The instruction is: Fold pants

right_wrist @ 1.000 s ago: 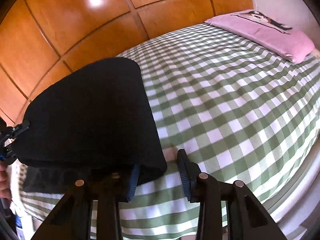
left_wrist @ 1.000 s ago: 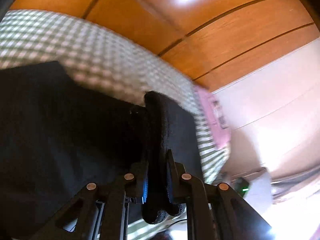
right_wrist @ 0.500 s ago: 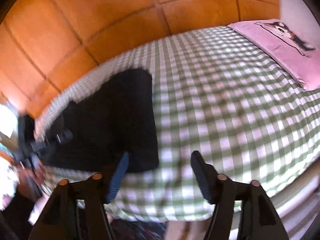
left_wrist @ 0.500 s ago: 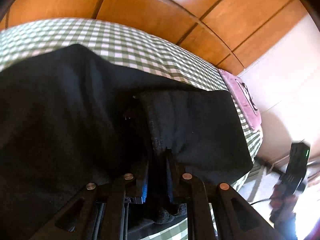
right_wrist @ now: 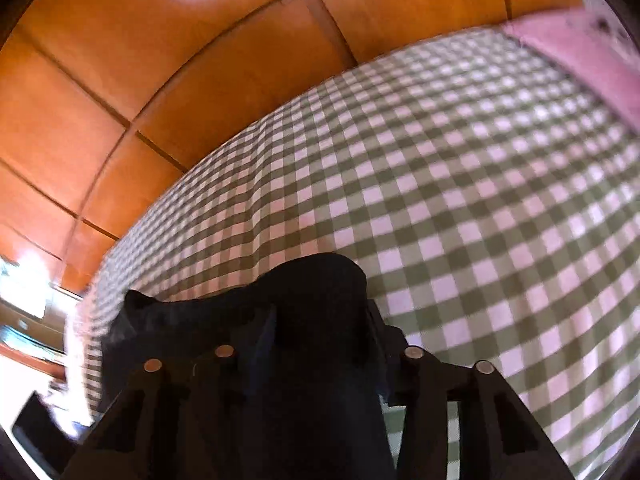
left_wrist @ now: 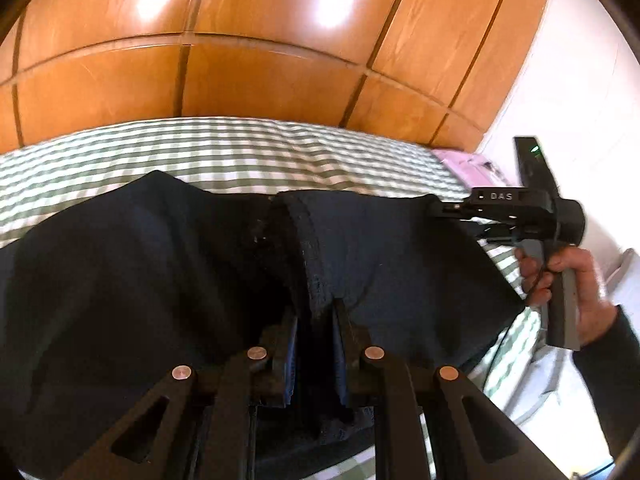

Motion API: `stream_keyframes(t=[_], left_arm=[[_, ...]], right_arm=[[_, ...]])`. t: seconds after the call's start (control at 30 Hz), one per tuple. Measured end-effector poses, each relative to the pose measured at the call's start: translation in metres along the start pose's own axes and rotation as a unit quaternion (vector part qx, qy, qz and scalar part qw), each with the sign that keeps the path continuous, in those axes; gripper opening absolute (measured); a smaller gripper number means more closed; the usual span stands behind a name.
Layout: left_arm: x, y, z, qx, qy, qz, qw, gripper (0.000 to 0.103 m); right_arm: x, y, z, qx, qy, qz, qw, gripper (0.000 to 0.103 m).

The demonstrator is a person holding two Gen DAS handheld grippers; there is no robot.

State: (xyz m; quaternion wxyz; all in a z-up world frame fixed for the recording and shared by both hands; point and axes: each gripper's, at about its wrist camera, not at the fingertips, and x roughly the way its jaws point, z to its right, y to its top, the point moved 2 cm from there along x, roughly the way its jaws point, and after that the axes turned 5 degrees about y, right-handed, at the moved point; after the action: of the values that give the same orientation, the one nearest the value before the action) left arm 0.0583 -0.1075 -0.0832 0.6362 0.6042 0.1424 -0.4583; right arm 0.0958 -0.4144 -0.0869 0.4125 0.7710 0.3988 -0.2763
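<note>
The black pants point(left_wrist: 140, 264) lie spread over the green checked bed point(left_wrist: 240, 148). My left gripper point(left_wrist: 316, 316) is shut on a thick seamed edge of them, which runs up between its fingers. In the left wrist view my right gripper point(left_wrist: 444, 210) reaches in from the right to the pants' far right corner, held by a person's hand point(left_wrist: 576, 276). In the right wrist view a bunch of the black pants point(right_wrist: 320, 280) fills the gap of my right gripper point(right_wrist: 320, 320), whose jaws are closing on it.
An orange wood-panel wall point(left_wrist: 260, 40) runs along the bed's far side. A pink pillow point(right_wrist: 580, 52) lies at the right end of the bed point(right_wrist: 460, 200). A white wall stands at the right in the left wrist view.
My right gripper opened wide, swung across beside the pants, and now has black cloth between its fingers again. The left gripper rolled, still gripping, and the pants lie wider across the bed.
</note>
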Motion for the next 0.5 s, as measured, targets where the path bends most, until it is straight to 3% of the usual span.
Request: stream_keyframes(t=[0.07, 0.23, 0.5], left_arm=[[0.017, -0.007, -0.004, -0.012, 0.011, -0.029, 0.9994, 0.015], [0.021, -0.003, -0.016, -0.06, -0.002, -0.041, 0.9974, 0.026], [0.003, -0.002, -0.01, -0.049, 0.036, -0.022, 0.9979, 0.028]], right_arm=[[0.007, -0.01, -0.003, -0.041, -0.044, 0.009, 0.998, 0.041], [0.012, -0.017, -0.006, -0.047, -0.055, 0.028, 0.997, 0.045], [-0.014, -0.018, -0.024, -0.085, -0.086, 0.05, 0.991, 0.056]])
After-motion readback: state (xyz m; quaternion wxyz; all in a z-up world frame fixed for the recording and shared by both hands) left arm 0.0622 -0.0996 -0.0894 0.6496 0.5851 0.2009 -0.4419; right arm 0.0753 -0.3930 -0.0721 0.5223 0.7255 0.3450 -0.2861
